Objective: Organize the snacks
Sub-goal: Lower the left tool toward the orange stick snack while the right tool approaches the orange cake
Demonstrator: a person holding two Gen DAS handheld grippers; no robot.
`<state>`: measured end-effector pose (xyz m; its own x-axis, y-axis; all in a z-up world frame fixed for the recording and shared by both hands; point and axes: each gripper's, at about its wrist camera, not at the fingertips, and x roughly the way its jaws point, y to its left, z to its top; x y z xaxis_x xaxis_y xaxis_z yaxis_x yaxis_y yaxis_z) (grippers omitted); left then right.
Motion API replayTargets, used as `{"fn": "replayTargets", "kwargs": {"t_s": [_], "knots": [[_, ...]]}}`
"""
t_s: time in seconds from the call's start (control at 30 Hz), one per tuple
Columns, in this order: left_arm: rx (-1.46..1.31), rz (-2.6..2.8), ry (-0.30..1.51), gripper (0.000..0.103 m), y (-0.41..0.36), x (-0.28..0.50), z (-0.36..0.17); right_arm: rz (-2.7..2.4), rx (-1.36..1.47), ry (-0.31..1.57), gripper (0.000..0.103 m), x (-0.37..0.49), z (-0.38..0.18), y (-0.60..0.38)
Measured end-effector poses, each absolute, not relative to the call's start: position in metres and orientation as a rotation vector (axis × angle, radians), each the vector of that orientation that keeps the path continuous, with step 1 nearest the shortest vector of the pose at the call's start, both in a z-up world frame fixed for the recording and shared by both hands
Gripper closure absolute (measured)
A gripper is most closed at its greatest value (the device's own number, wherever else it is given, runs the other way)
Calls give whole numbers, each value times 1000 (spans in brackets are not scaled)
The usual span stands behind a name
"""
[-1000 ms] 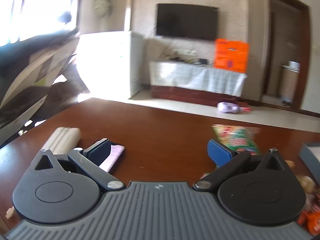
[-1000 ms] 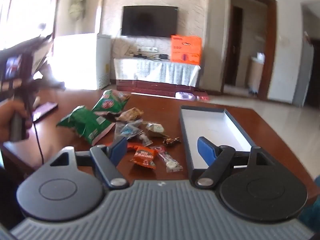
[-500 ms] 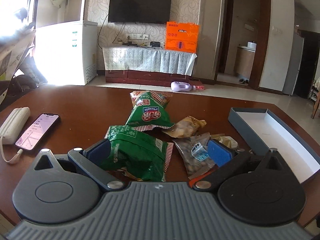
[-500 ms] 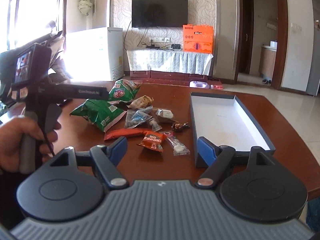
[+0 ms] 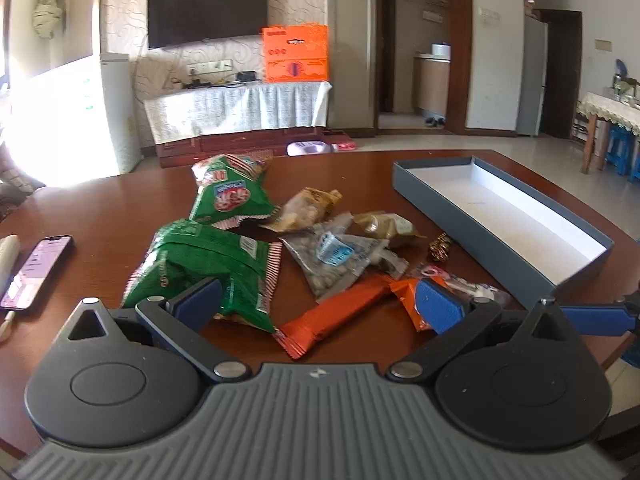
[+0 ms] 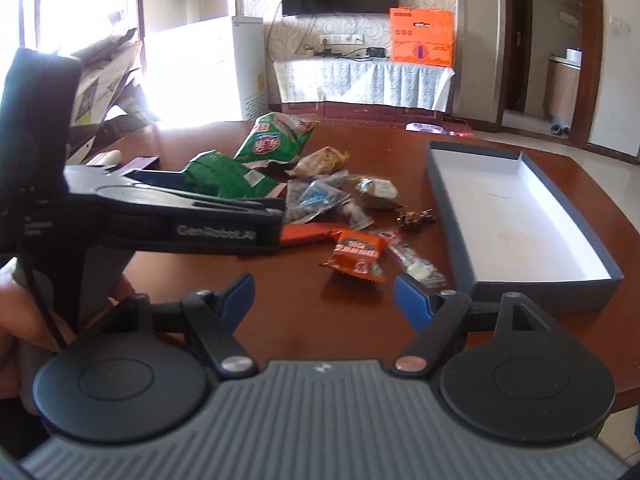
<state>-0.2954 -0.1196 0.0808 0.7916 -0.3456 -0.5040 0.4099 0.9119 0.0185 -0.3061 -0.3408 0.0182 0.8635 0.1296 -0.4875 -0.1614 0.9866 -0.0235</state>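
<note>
Blue-grey box (image 5: 568, 264) sits bare on the tabletop (image 5: 120, 200); every snack packet (image 5: 208, 264) lies beside it, so sorting is unstarted. Left hand-held gripper (image 5: 320, 306) and right hand-held gripper (image 6: 324, 294) hover spread, holding nothing.

Home living room. Wall-mounted TV (image 5: 207, 8) on patterned wallpaper is the anchor. Below it, a low cabinet under a white cloth (image 5: 240, 110) with cables and outlets. Right of the TV, an orange box (image 5: 295, 53) sits on that cabinet. Left of it, a white chest freezer (image 6: 248, 68) by a bright window with a tied curtain (image 5: 46, 14). Further right, a doorway with shoes (image 5: 434, 121) on the tile floor. Brown wooden desk (image 5: 120, 200) in front holds snack packs and a phone (image 5: 36, 270).
</note>
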Motion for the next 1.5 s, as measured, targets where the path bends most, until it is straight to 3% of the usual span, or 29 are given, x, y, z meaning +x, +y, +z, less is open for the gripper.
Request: {"fn": "replayTargets", "kwargs": {"t_s": [0.5,1.5], "knots": [[247,-472,482,0,-152,-278,64,168,-30,508,24,-311,16,-352],[175,-594,550,0,-160,-240,40,163,-10,525,24,-309,17,-361]]}}
